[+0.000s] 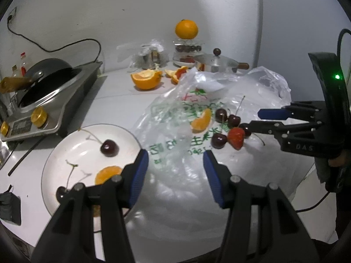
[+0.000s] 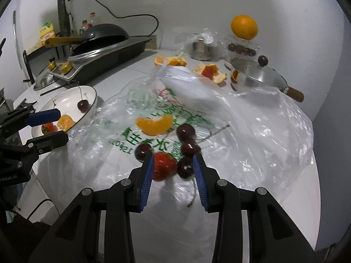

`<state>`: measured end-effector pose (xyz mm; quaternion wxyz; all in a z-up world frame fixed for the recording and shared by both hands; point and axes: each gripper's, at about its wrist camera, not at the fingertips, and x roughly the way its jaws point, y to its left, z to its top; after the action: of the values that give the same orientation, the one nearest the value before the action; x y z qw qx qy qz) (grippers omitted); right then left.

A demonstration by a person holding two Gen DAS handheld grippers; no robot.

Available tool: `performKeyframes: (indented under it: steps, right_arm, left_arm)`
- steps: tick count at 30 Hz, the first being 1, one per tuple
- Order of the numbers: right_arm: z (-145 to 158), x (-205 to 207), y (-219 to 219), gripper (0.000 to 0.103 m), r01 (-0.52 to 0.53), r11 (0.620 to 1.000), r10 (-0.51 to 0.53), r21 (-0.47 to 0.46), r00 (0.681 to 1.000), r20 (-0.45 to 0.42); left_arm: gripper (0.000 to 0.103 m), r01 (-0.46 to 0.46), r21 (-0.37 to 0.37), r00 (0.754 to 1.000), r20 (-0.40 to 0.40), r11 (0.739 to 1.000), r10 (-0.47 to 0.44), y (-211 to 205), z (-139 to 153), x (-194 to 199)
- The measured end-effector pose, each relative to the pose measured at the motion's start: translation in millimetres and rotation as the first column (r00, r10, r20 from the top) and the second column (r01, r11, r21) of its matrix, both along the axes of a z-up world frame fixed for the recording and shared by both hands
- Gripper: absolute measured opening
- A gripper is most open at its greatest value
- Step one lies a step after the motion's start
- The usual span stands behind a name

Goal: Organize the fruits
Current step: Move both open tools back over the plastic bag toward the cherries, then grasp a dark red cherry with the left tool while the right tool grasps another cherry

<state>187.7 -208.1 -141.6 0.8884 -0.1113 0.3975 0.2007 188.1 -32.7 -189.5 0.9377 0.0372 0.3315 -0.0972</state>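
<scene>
strawberry and a cherry sit between our right gripper's open jaws; next we close on the strawberry alone; left gripper wide, empty.

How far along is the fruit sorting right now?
Partly done: the white plate already holds a cherry and an orange segment. The right tongs are open around the strawberry on the plastic bag, nothing gripped. Left tongs are open. Bag cherries and another segment remain.
</scene>
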Motion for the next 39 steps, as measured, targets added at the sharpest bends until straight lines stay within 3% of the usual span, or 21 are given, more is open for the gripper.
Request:
performKeyframes:
  steps: [14,34,39]
  right_arm:
    - [-15.8,8.9,-27.3,0.039,0.008,0.999,-0.007,0.042,1.0,-0.029]
    - [-39.3,33.3,-24.9,0.037,-0.069,0.997,0.071,0.036,0.994,-0.087]
    - [-41.3,36.3,-19.4,0.03,-0.088,0.996,0.09,0.02,0.992,-0.092]
  left_arm:
    - [0.053,0.069,0.057,0.998,-0.008,0.996,-0.069,-39.2,-9.4,20.5]
    - [0.05,0.134,0.125,0.989,-0.084,0.983,-0.124,-72.2,-38.6,58.3]
    - [0.049,0.153,0.139,0.985,-0.103,0.978,-0.139,-76.7,-43.5,64.8]
